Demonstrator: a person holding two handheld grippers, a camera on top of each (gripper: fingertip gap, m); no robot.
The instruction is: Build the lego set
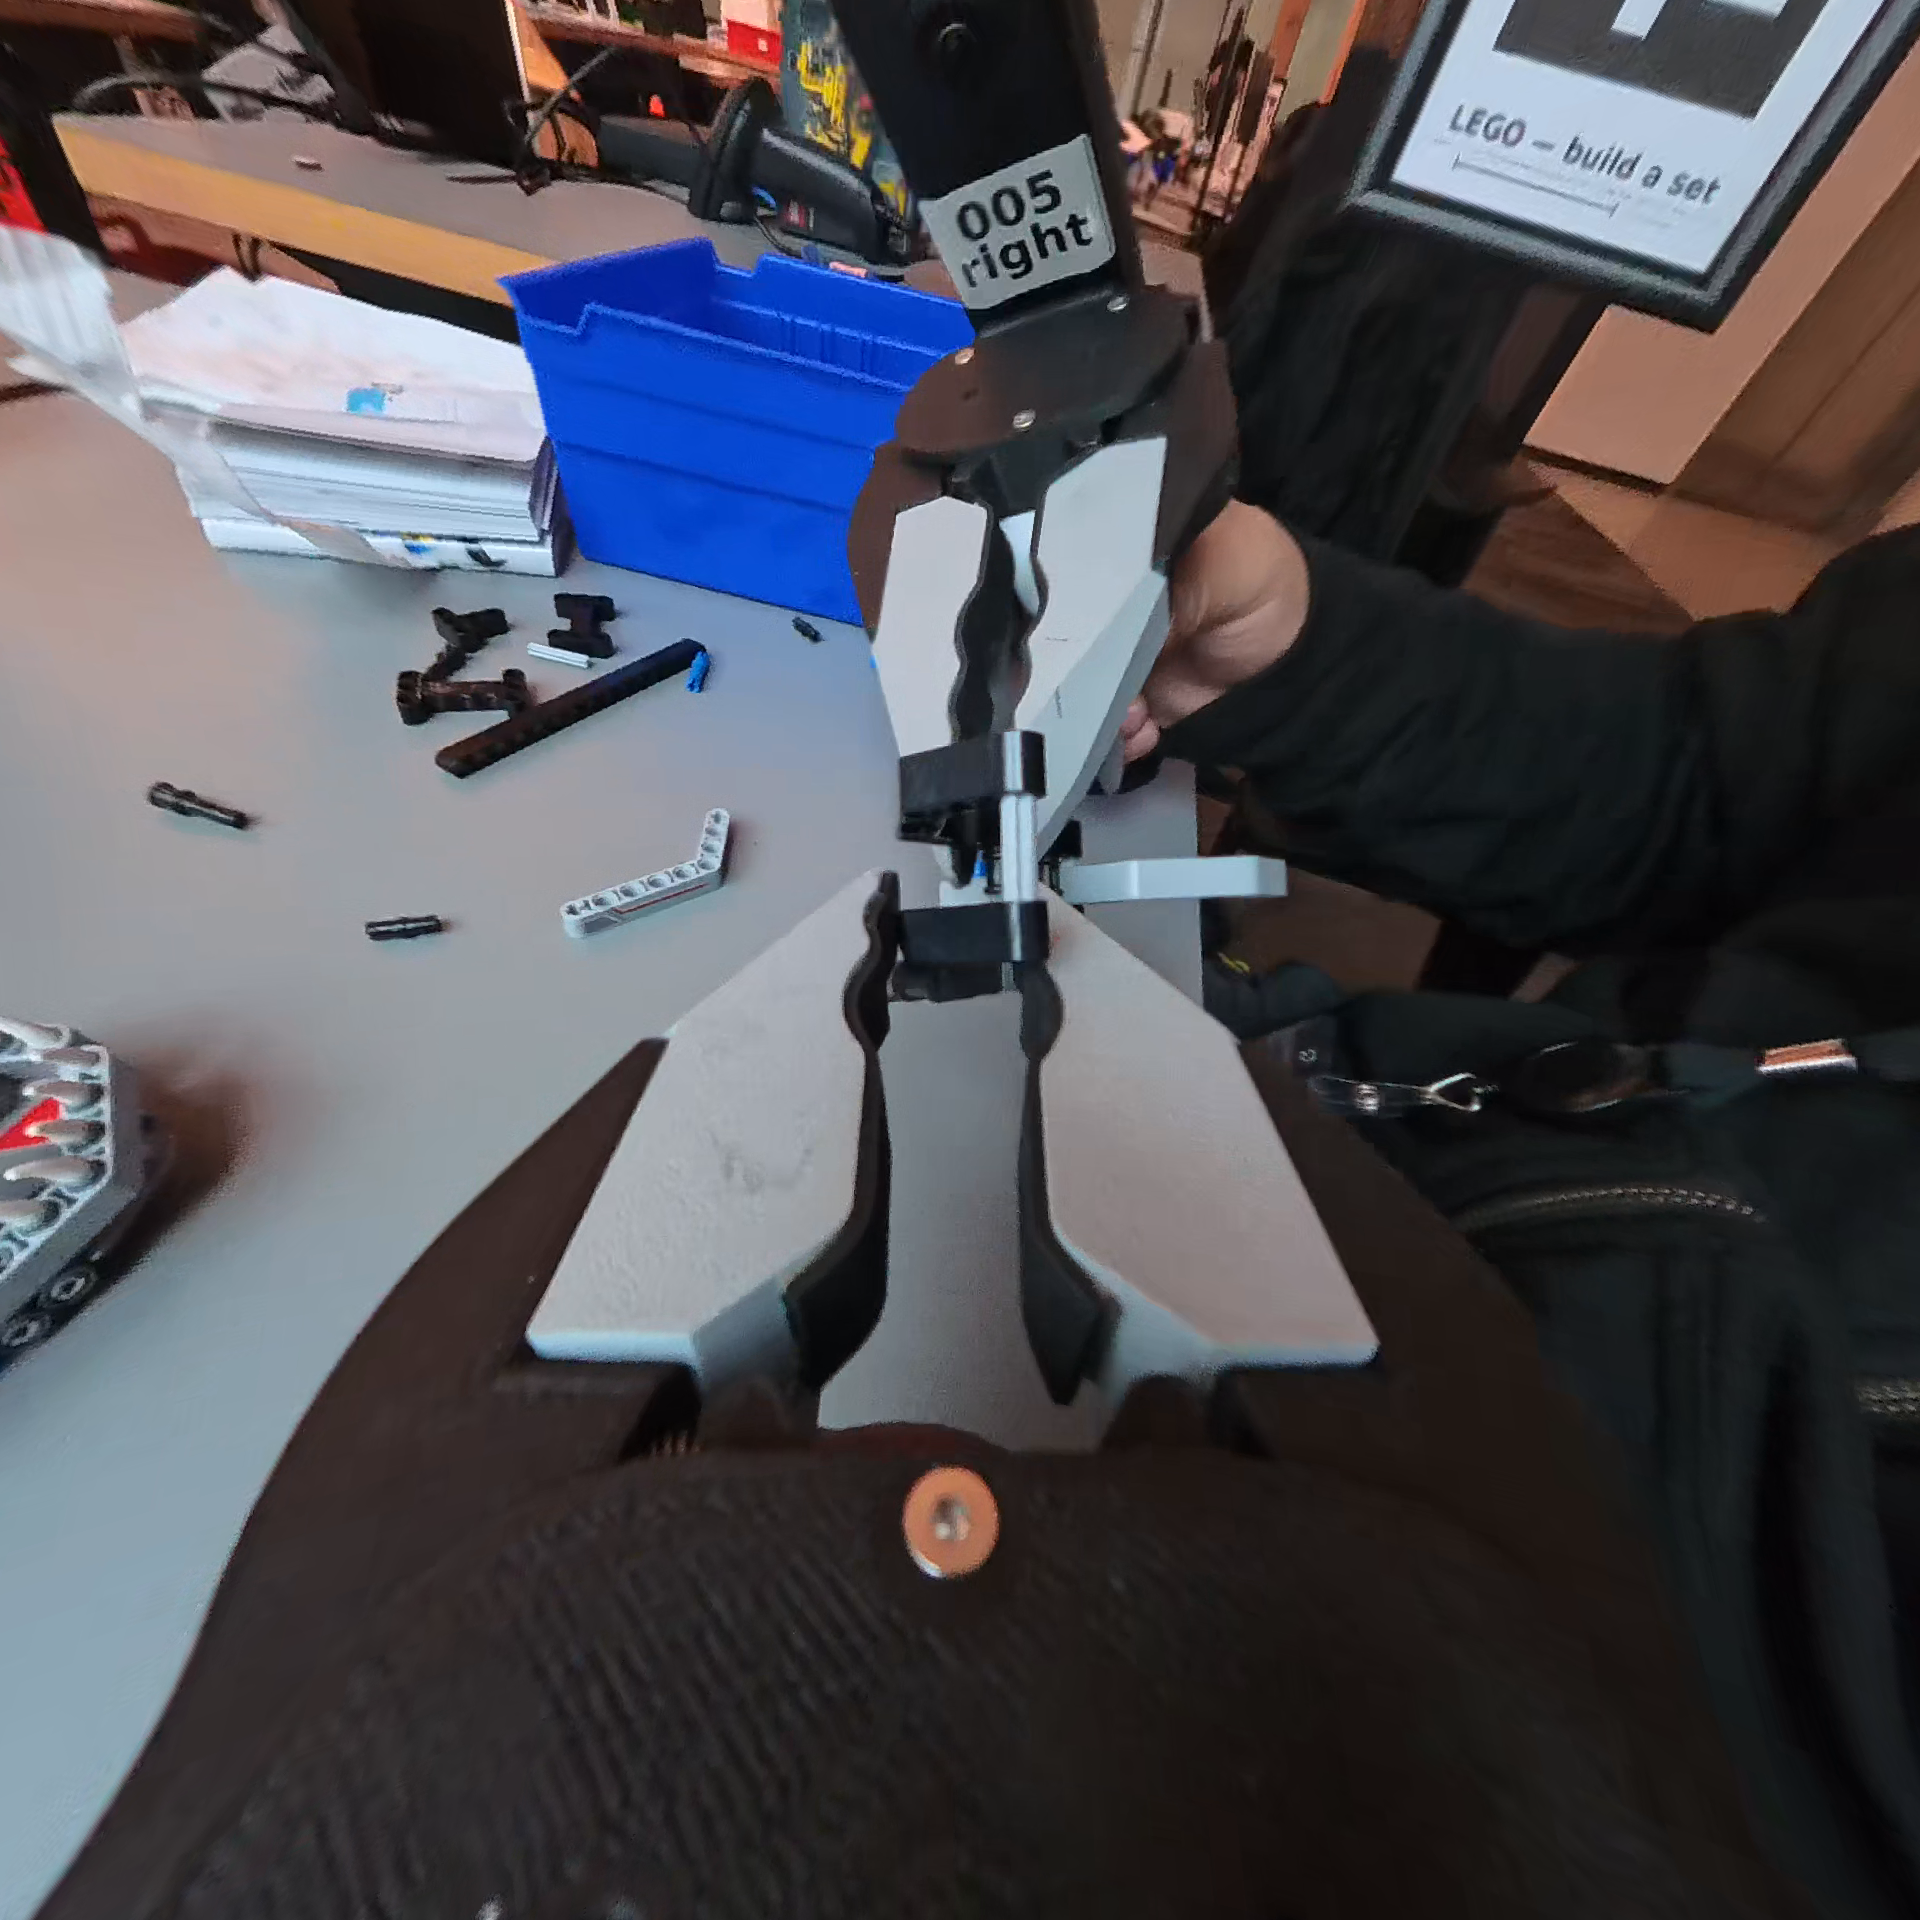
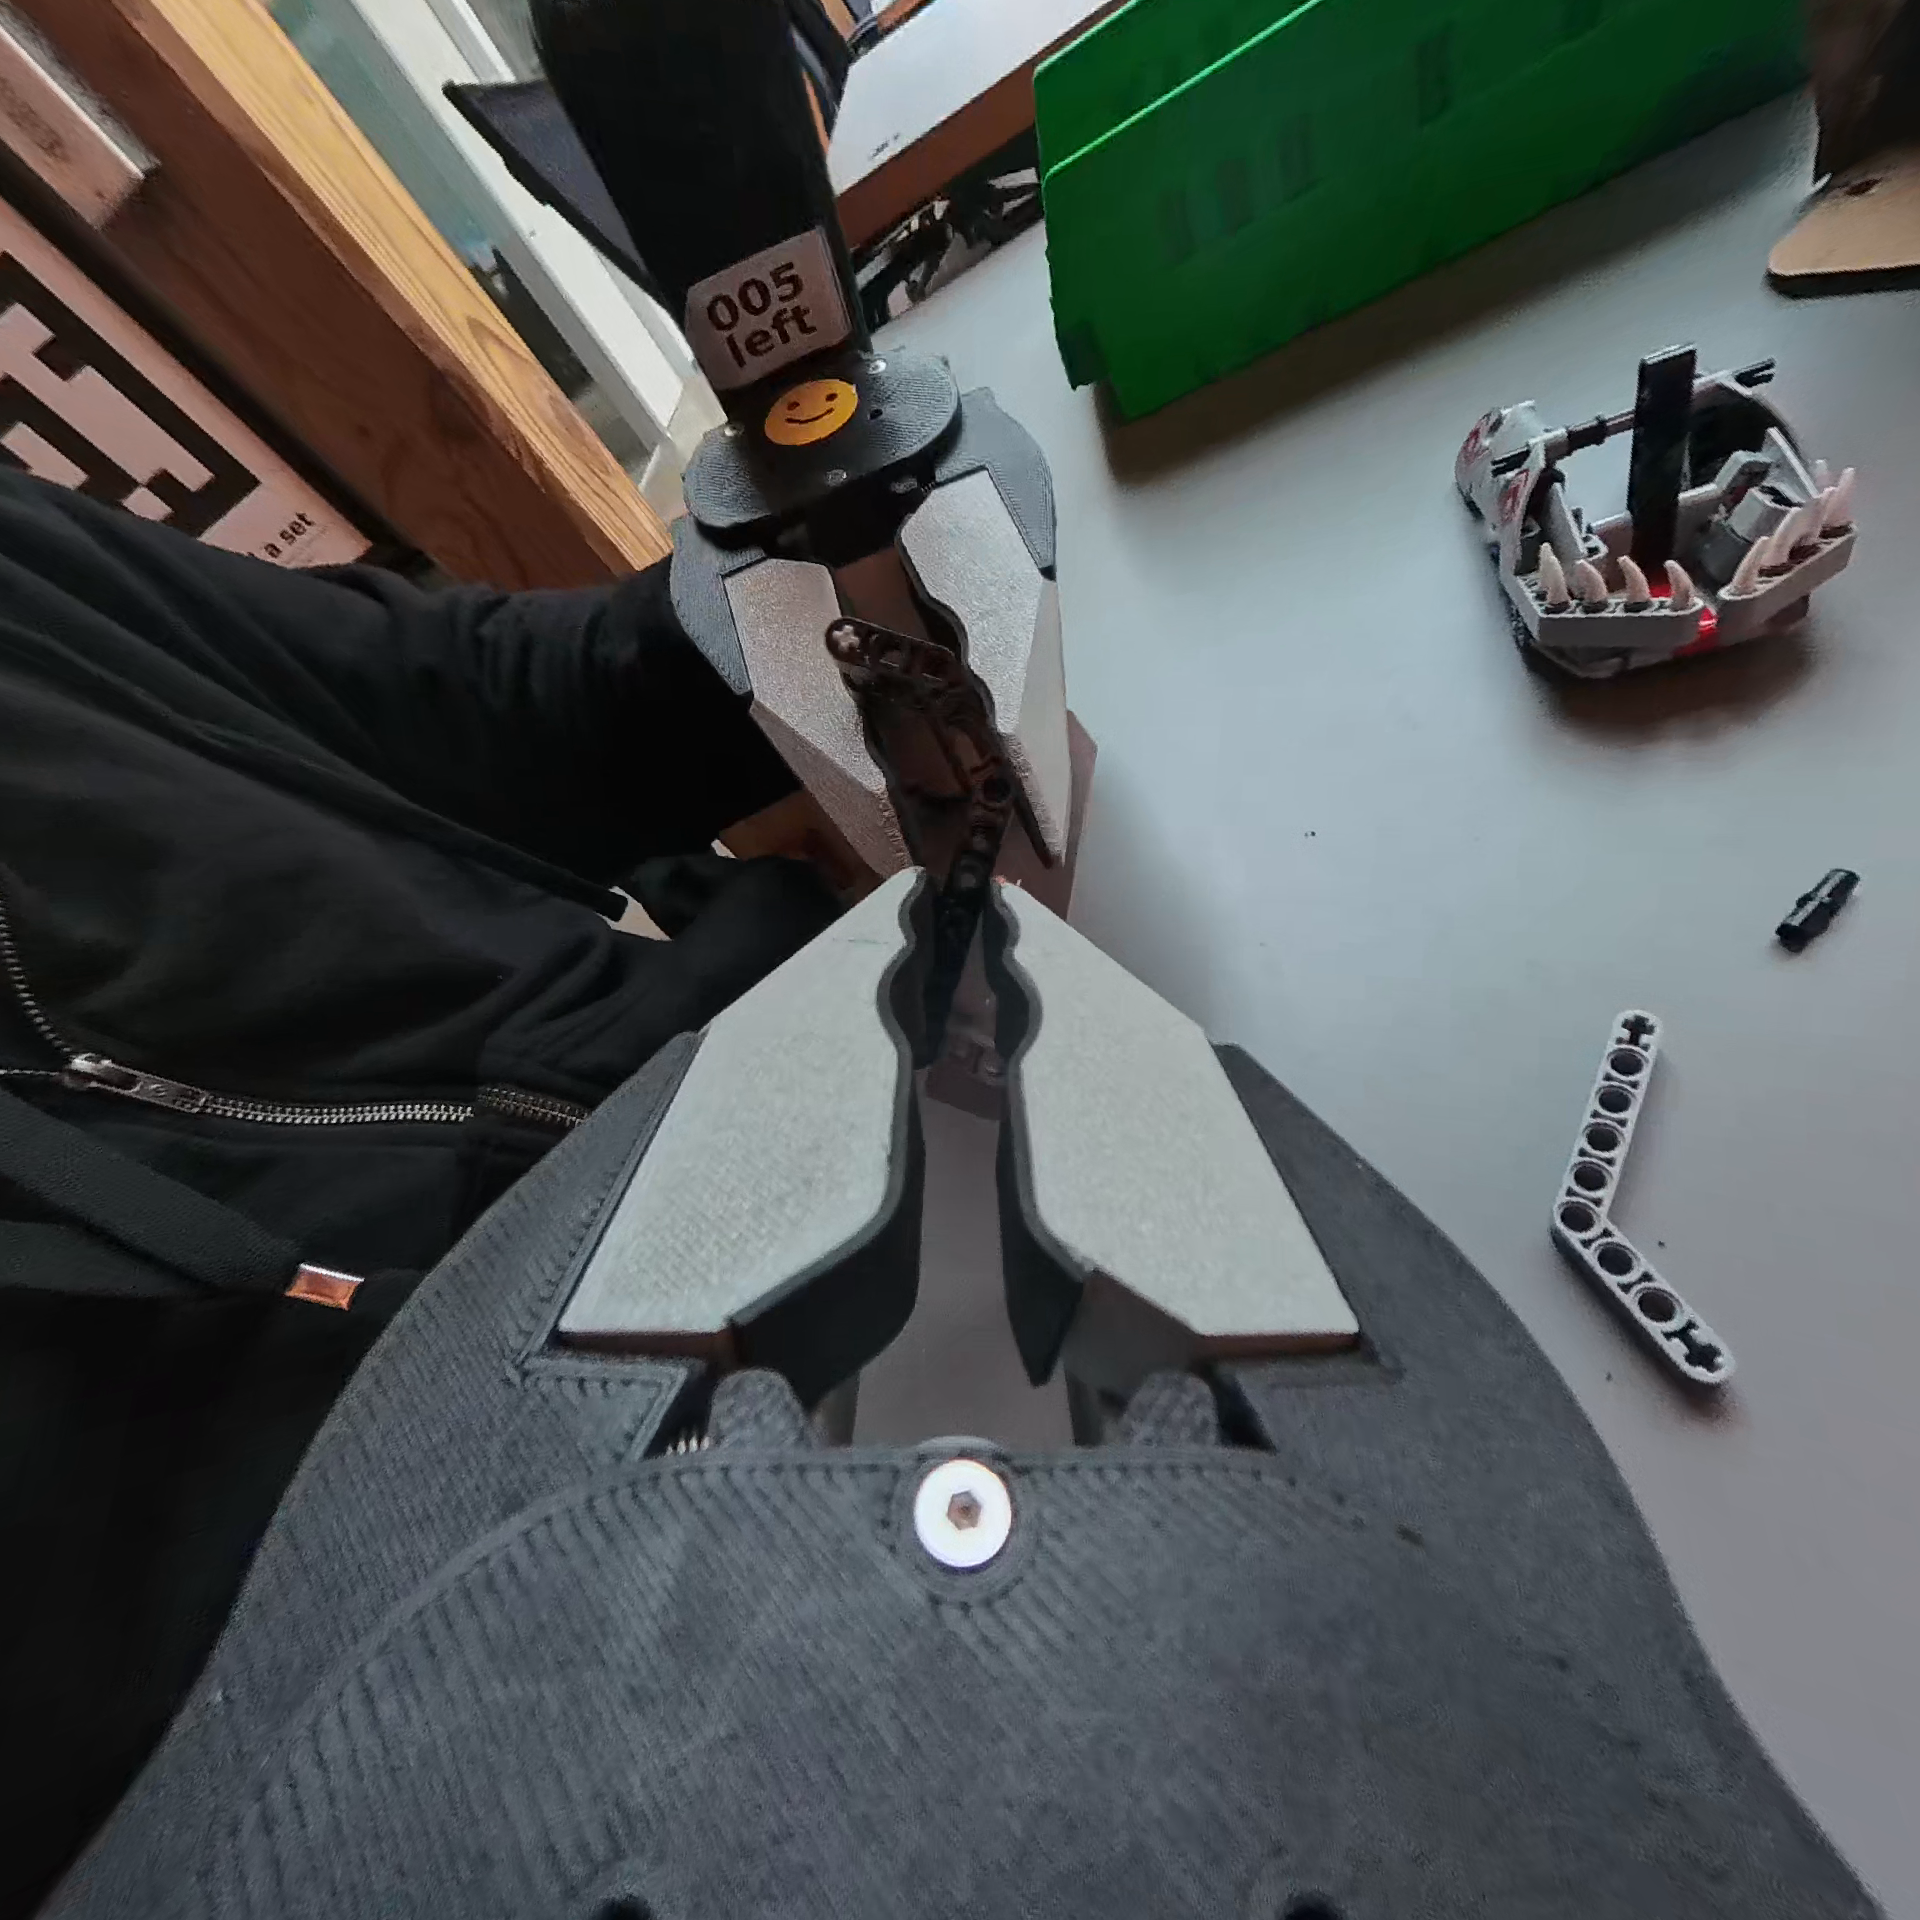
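In the left wrist view, my left gripper (image 1: 966, 935) is shut on the lower black piece of a small Lego sub-assembly (image 1: 1013, 842): a grey axle joining two black pieces, with a grey beam (image 1: 1174, 878) sticking out to the right. My right gripper (image 1: 997, 743) comes in from above, tip to tip, shut on its upper black piece. In the right wrist view, my right gripper (image 2: 961, 920) pinches a black bent beam (image 2: 930, 727) of the sub-assembly, and my left gripper (image 2: 966, 831) clamps its far part. The assembly hangs above the table's near edge.
On the grey table (image 1: 312, 1039) lie a long black beam (image 1: 571, 707), a grey bent beam (image 1: 649, 883), black pins (image 1: 197, 805) and connectors (image 1: 468, 665). Behind are a blue bin (image 1: 727, 416) and stacked booklets (image 1: 343, 436). A toothed partial model (image 2: 1662, 540) and green bin (image 2: 1351, 187) stand farther off. Only a small space, under 4 cm, lies between the two pairs of fingers. The toothed partial model (image 2: 1662, 540) is about equally far from each gripper, around 20 centimeters.
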